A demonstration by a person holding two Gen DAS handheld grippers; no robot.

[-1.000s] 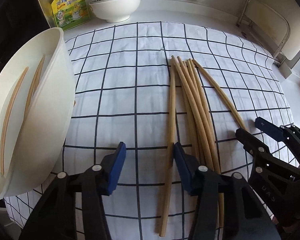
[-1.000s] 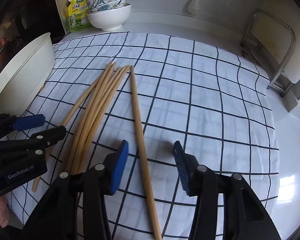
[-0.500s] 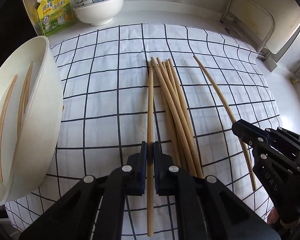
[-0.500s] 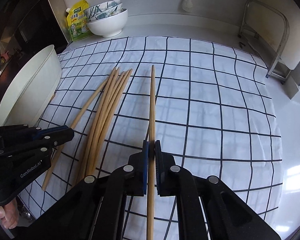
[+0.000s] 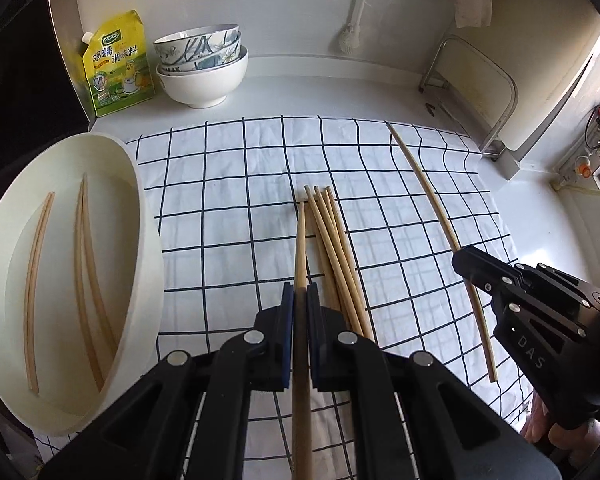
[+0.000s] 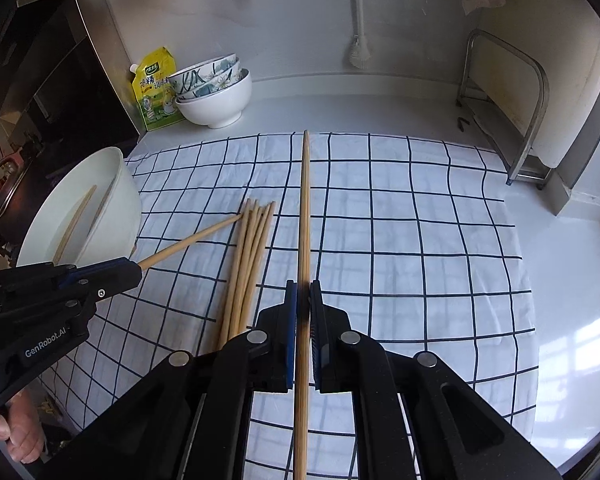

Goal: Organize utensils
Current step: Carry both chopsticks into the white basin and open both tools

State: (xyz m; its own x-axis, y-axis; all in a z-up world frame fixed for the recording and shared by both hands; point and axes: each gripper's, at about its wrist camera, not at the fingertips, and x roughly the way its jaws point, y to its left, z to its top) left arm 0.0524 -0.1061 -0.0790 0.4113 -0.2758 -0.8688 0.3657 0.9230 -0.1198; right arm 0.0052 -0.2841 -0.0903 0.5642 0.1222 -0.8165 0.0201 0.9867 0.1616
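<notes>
Both tools are clamping a chopstick each. The left tool (image 5: 299, 300) is pinching one chopstick (image 5: 300, 248) with its jaws nearly closed around the shaft, and the stick is pointing forward over the checked cloth (image 5: 228, 216), raised off the bundle of chopsticks (image 5: 336, 256) lying just beside it. The right tool (image 6: 303, 300) is gripping another chopstick (image 6: 306, 208) the same way, tip reaching toward the far edge of the cloth.

The white tub (image 5: 148, 240) is sitting at the left edge of the worktop (image 5: 320, 96), already holding three chopsticks (image 5: 84, 264), so that looks like the place these two are going.

To do it well, I'd say the left one should be swinging across first, keeping the stick level so it isn't catching the rim, then tipping the far end down inside before the jaws are letting go. The right one has farther to travel and should be waiting so the two tools aren't crossing over the tub
</notes>
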